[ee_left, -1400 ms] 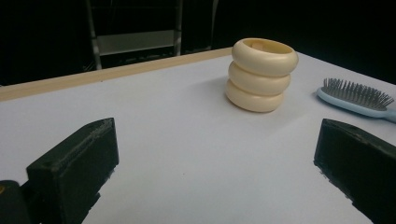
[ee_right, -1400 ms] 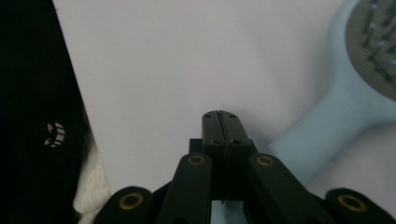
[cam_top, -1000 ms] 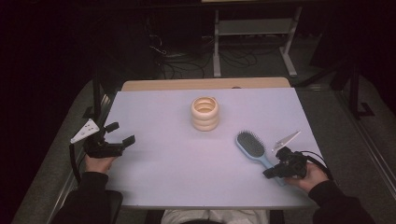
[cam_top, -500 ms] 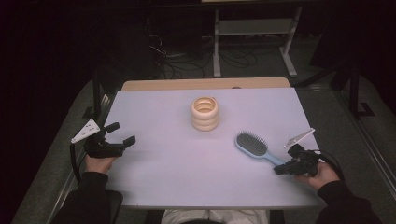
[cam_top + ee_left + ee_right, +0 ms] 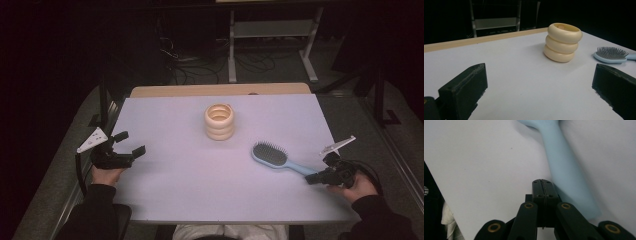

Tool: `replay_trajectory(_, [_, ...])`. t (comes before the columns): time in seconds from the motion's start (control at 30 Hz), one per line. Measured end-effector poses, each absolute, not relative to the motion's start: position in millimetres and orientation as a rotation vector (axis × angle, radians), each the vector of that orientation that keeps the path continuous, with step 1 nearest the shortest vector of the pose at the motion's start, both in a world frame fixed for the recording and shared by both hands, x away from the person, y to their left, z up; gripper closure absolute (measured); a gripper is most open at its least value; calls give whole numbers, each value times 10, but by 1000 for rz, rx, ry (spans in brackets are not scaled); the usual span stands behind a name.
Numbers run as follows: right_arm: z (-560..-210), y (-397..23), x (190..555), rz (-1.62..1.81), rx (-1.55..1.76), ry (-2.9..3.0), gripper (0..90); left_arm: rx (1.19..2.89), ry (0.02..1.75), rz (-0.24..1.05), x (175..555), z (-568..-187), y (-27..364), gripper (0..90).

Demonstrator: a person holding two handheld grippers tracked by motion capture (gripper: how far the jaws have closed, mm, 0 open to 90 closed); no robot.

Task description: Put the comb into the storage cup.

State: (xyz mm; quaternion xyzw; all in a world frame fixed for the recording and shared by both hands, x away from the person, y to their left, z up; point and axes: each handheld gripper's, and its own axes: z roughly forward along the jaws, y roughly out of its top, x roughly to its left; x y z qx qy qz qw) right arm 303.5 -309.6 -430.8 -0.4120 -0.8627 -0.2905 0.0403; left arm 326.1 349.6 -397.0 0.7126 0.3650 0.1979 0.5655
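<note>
Your right gripper (image 5: 311, 178) has its jaws pressed flat together, empty, tips just beside the handle end of the light-blue hairbrush (image 5: 276, 158). Brush lies bristles up on the white table (image 5: 175, 175), right of centre, handle toward you. Your left gripper (image 5: 131, 145) sits at the left edge, jaws wide apart, empty. Cream ringed holder (image 5: 219, 121) stands upright mid-table, apart from the brush.
</note>
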Motion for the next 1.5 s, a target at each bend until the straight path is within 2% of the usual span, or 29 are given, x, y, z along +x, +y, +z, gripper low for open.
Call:
replay_trajectory(0.17, [-4266,-3225,3020,-903,-1310,-2625,890,1676,862,472,3258,-3968,3492,0])
replay_trajectory(0.57, [-3894,-3312,3014,-886,-1304,-2722,883,1685,862,474,3264,-3972,3482,0])
replay_trajectory(0.8, [-3658,-3201,3112,-858,-1229,-2806,815,1686,865,469,3273,-3981,3484,0])
replay_trajectory(1.0, [-3532,-3074,3233,-844,-1184,-2831,456,1687,862,468,3277,-3982,3481,0])
replay_trajectory(1.07, [-3519,-3028,3277,-827,-1218,-2870,244,1685,860,467,3277,-3982,3483,0])
replay_trajectory(1.13, [-3534,-2983,3313,-810,-1217,-2893,117,1686,860,467,3276,-3982,3484,0])
replay_trajectory(1.23, [-3578,-2906,3357,-770,-1188,-2921,1,1686,858,468,3275,-3979,3485,0])
replay_trajectory(1.5, [-3677,-2767,3429,-743,-1110,-2994,0,1685,858,458,3294,-3986,3482,0])
